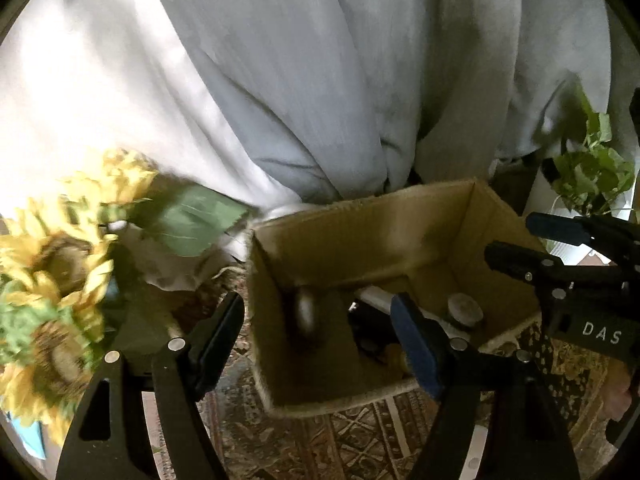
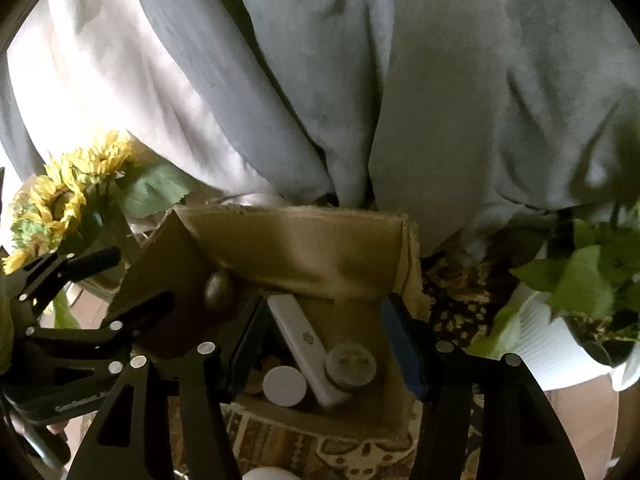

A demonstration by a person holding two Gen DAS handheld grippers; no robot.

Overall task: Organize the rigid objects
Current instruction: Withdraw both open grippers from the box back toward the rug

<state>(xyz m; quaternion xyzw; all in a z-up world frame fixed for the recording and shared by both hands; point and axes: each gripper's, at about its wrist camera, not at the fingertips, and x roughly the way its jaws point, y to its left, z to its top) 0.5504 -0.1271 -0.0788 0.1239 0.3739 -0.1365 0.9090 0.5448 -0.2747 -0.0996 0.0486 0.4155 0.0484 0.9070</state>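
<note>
The disc (image 2: pixel 284 385), jar (image 2: pixel 351 365) and white bar (image 2: pixel 298 336) lie in the box (image 2: pixel 304 248), under the right gripper (image 2: pixel 324 344), which is wide open and empty. They look light, stiff and smooth; take the bar across its narrow sides. The left gripper (image 1: pixel 320 340) is open too. Behind hangs a curtain (image 2: pixel 320 80).

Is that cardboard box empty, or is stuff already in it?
Not empty. The open-topped cardboard box holds a long white case, a white round lid, a grey-capped jar and an egg-shaped object.
</note>
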